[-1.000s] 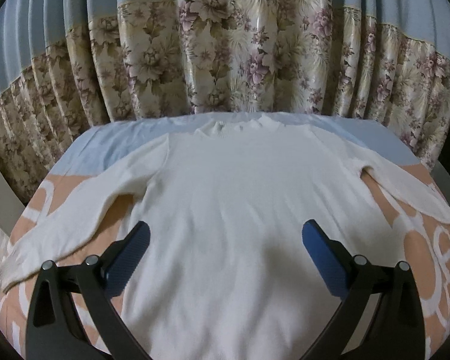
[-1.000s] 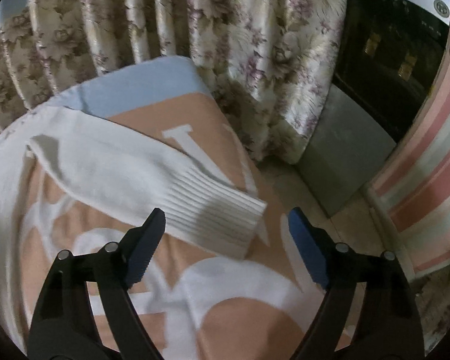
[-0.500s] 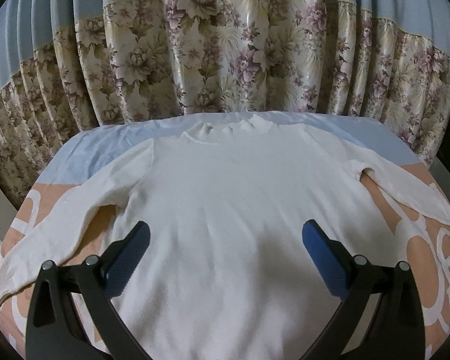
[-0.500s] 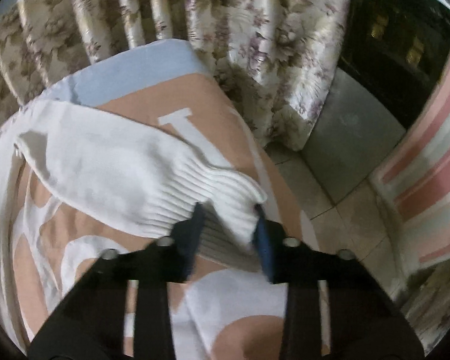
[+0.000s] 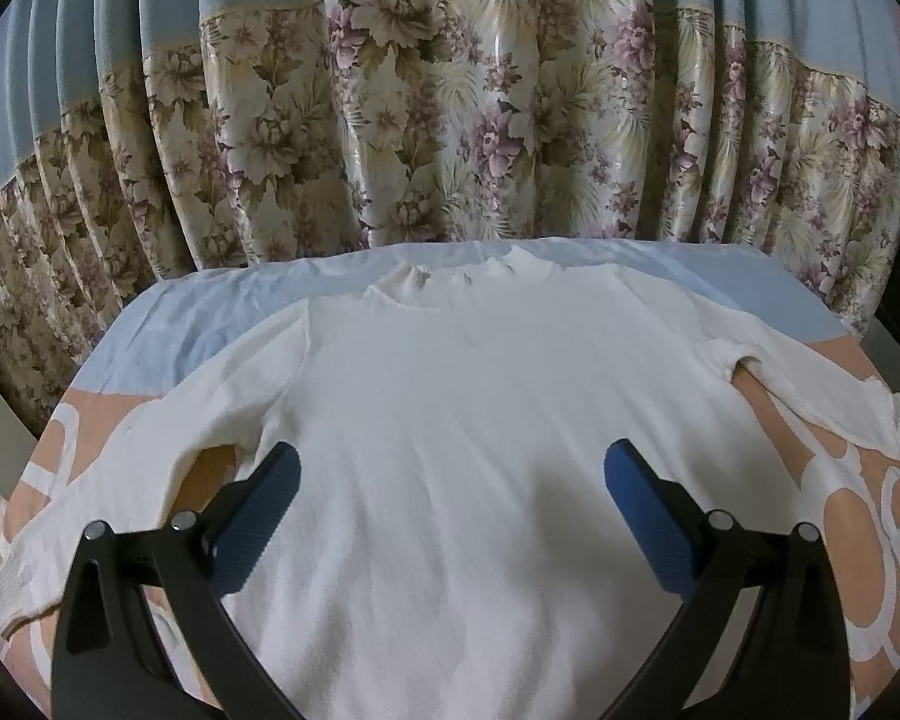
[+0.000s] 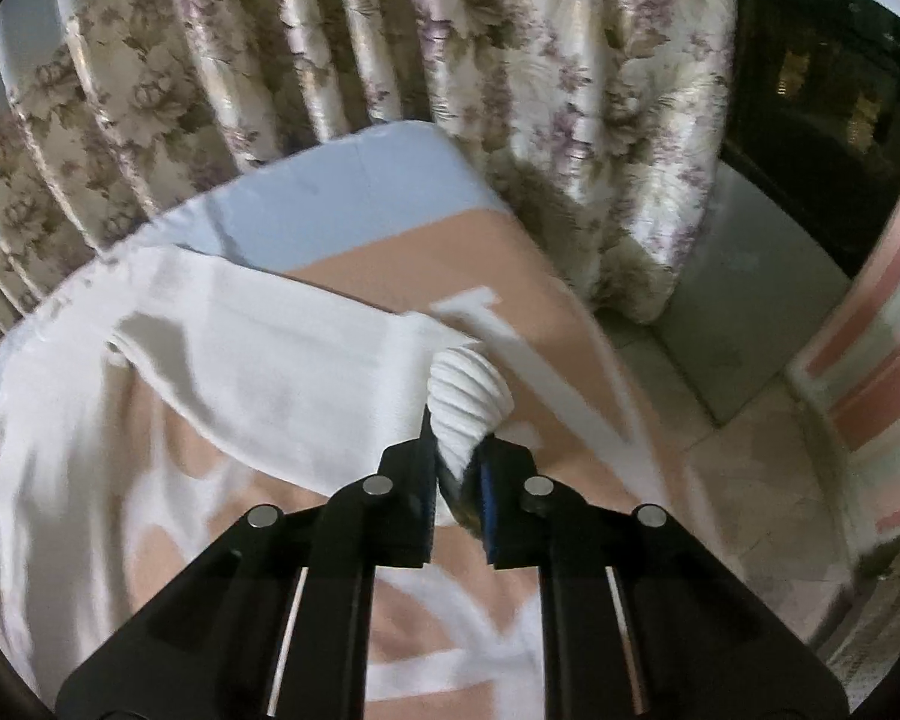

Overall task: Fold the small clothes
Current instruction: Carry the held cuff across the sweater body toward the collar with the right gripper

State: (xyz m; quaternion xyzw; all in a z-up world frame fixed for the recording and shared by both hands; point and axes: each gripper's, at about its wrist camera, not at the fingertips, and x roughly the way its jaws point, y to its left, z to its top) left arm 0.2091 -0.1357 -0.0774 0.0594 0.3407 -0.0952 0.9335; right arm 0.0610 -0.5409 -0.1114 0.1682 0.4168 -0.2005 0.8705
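We see a cream-white sweater (image 5: 450, 480) on a bed cover (image 5: 858, 546) of peach with white lettering, pale blue at its far end. Behind hangs a curtain (image 5: 450, 138), blue above, beige with mauve flowers below. Each black gripper has blue pads (image 5: 636, 504).

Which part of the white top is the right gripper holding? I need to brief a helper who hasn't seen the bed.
On the peach and white patterned bedspread lies a white long-sleeved knit top, its neck toward the floral curtain. Follow its sleeve nearest the dark oven to the end: the ribbed cuff, bunched in the right gripper, unlike the flat far cuff.
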